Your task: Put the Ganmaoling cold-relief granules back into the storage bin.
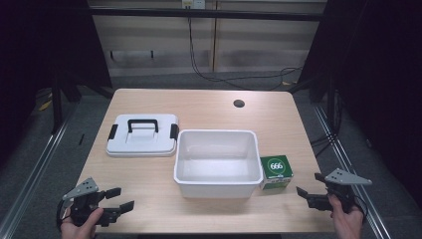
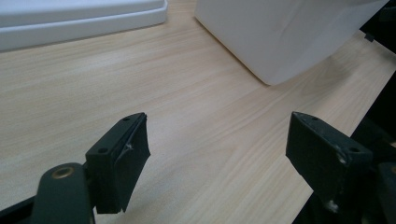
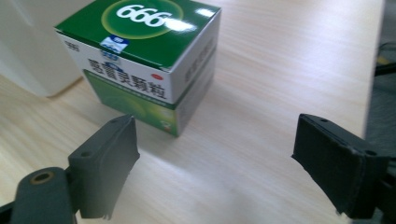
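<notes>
A white open bin stands mid-table, empty inside; its corner shows ahead of my left jaws. Its white lid with a black handle lies flat to the bin's left, and the lid's edge shows in the left gripper view. A green and white box marked 666 sits against the bin's right side. My left gripper is open near the front left edge, holding nothing. My right gripper is open just right of and in front of the box, apart from it.
A round cable hole sits at the table's far side. Bare wooden table top lies between the left gripper and the bin. Metal rails run along both sides of the table, and cables hang behind it.
</notes>
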{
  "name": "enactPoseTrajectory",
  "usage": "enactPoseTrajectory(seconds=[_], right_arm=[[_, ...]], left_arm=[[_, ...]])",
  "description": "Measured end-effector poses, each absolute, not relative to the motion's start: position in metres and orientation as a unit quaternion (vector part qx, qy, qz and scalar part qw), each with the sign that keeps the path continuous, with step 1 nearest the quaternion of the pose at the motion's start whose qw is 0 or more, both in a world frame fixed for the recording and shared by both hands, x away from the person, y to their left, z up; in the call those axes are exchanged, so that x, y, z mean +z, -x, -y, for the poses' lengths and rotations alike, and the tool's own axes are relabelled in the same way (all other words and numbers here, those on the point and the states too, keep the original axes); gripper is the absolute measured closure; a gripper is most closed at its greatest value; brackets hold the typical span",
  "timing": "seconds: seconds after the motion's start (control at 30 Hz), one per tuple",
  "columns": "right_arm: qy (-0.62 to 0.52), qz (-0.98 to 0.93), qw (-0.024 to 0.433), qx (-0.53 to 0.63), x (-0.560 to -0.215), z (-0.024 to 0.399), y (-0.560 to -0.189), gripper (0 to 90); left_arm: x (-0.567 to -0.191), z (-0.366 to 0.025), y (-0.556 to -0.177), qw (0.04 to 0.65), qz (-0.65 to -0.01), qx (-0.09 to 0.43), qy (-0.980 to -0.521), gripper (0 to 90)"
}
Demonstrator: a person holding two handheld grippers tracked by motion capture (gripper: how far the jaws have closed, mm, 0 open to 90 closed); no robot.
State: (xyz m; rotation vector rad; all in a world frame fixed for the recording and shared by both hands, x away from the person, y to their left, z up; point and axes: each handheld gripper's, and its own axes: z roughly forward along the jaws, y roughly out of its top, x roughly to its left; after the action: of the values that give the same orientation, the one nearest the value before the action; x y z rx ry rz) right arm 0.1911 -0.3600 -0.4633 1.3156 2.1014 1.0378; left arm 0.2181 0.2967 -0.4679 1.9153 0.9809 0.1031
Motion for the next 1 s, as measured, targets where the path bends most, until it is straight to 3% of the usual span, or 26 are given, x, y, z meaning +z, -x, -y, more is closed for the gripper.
enactPoseTrajectory(seconds=[0.27, 0.63, 0.7, 0.77, 0.87, 1.0], right_arm=[[-0.460, -0.777, 0.135, 0.408, -0.461, 0.354, -0.195, 13.1], [-0.417, -0.783, 0.144, 0.439, -0.446, 0.350, -0.197, 13.8], [-0.415, -0.781, 0.131, 0.449, -0.442, 0.349, -0.199, 14.1], [-0.408, -0.782, 0.098, 0.460, -0.437, 0.348, -0.202, 22.0], [-0.407, -0.781, 0.110, 0.461, -0.428, 0.345, -0.206, 13.5], [-0.399, -0.785, 0.117, 0.459, -0.421, 0.343, -0.213, 13.4]], left_arm=[[-0.468, -0.297, -0.218, 0.475, -0.400, 0.042, -0.783, 21.3], [-0.468, -0.296, -0.218, 0.469, -0.403, 0.044, -0.784, 21.8], [-0.468, -0.295, -0.218, 0.472, -0.403, 0.045, -0.783, 22.3], [-0.468, -0.295, -0.218, 0.472, -0.402, 0.044, -0.784, 22.3], [-0.468, -0.295, -0.218, 0.469, -0.400, 0.043, -0.786, 22.3], [-0.468, -0.295, -0.218, 0.468, -0.400, 0.044, -0.786, 22.3]])
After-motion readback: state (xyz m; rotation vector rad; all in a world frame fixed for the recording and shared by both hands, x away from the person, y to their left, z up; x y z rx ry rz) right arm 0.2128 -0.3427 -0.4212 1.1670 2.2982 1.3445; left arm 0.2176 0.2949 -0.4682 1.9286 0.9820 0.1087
